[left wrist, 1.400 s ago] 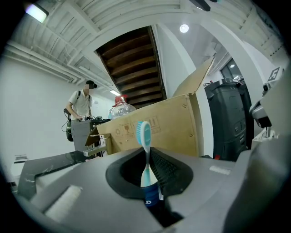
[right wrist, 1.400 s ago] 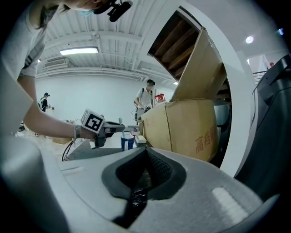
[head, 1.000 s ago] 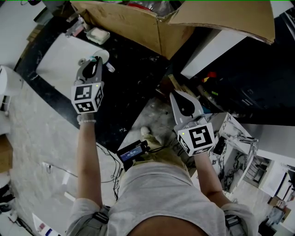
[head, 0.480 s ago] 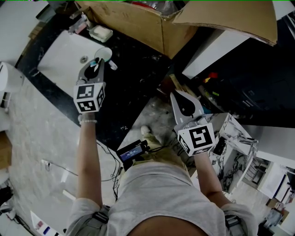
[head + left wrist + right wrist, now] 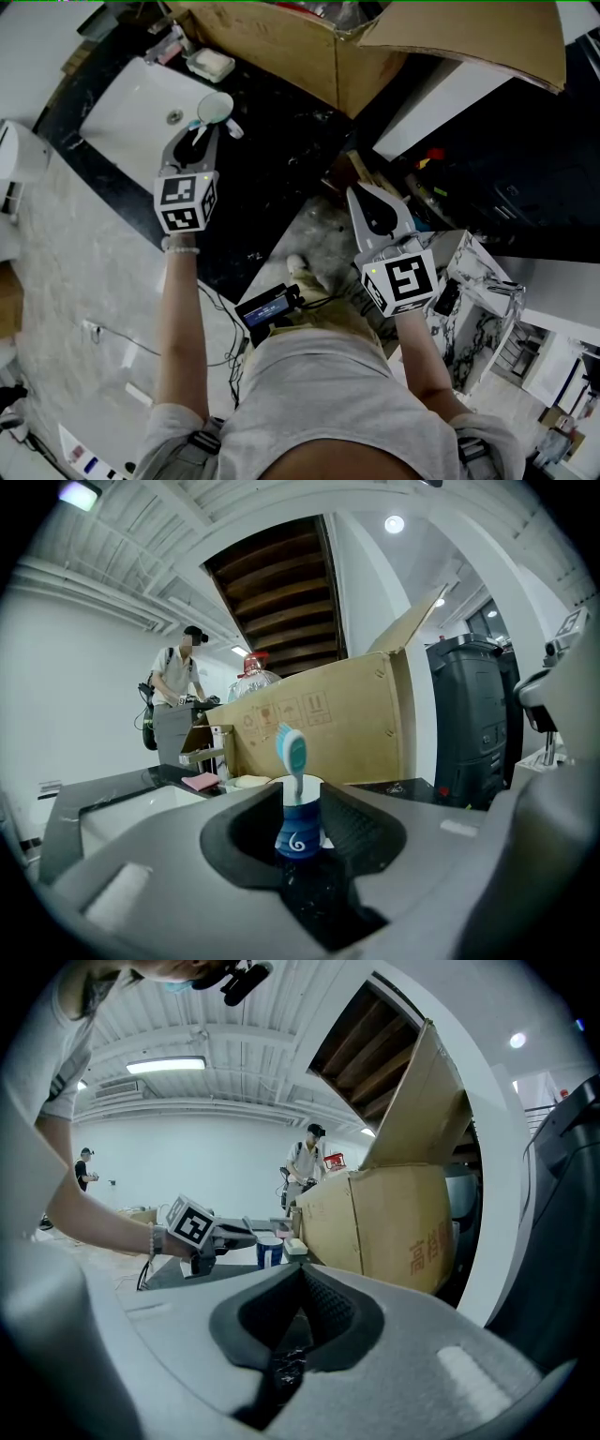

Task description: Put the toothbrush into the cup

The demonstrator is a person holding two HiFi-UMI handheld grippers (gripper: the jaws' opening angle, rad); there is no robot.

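A blue cup (image 5: 298,832) with a white swirl stands on the black counter, and the toothbrush (image 5: 292,754) stands in it with its teal-and-white head above the rim. My left gripper (image 5: 298,801) sits just short of the cup; its jaws are opening and the pads press on nothing. In the head view the cup (image 5: 216,106) and toothbrush (image 5: 196,123) lie at the tip of the left gripper (image 5: 200,131), beside the sink. My right gripper (image 5: 364,195) hangs apart over the marble floor, its jaws (image 5: 302,1274) closed together with nothing in them.
A white sink basin (image 5: 141,98) lies left of the cup, with a soap bar (image 5: 210,64) behind it. A big open cardboard box (image 5: 281,47) stands at the back on the black counter (image 5: 272,159). A dark bin (image 5: 469,724) stands on the right. People stand far off.
The left gripper's jaws have spread apart and let go of the toothbrush, which now stands in the cup. That gripper sank slightly. The right gripper has not moved.
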